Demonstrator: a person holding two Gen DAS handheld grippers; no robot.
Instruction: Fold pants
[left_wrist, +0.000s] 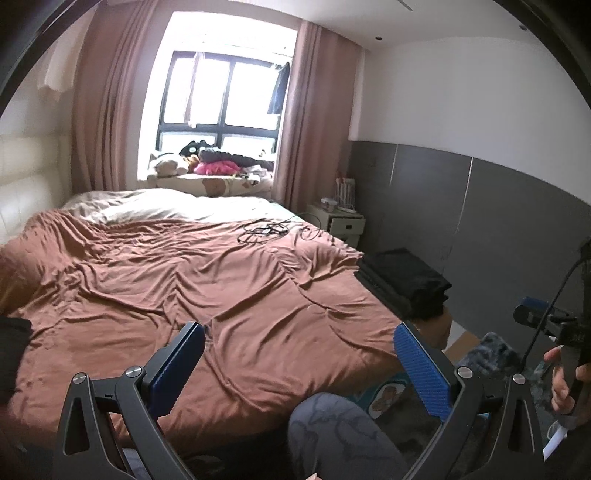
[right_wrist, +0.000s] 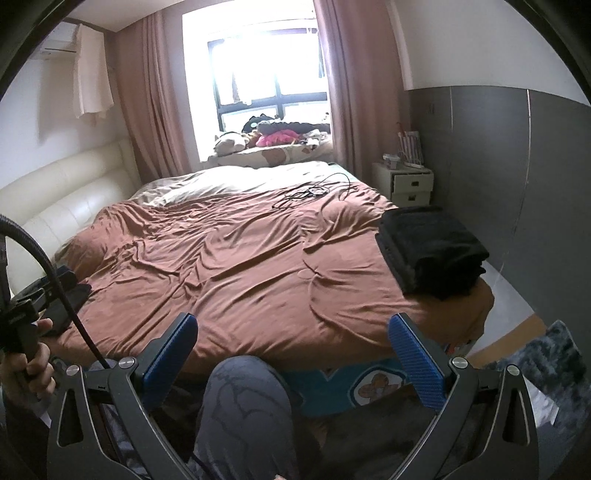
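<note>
A stack of folded black pants (left_wrist: 406, 280) (right_wrist: 432, 251) rests on the right edge of the brown duvet (left_wrist: 184, 280) (right_wrist: 240, 266). More dark cloth (left_wrist: 11, 350) (right_wrist: 72, 299) lies at the bed's left edge, only partly in view. My left gripper (left_wrist: 299, 347) hovers open over the near edge of the bed with nothing between its blue pads. My right gripper (right_wrist: 291, 339) is also open and empty, above the person's knee (right_wrist: 243, 406). Neither gripper touches any cloth. A hand holds the right gripper's handle (left_wrist: 565, 369) at the far right of the left wrist view.
Black cables (left_wrist: 266, 229) (right_wrist: 314, 192) lie on the far right part of the duvet. A white nightstand (left_wrist: 345, 221) (right_wrist: 410, 184) stands beyond the bed, by the grey wall. A cream headboard (right_wrist: 55, 195) runs along the left. Plush toys and clothes (left_wrist: 210, 162) fill the window sill.
</note>
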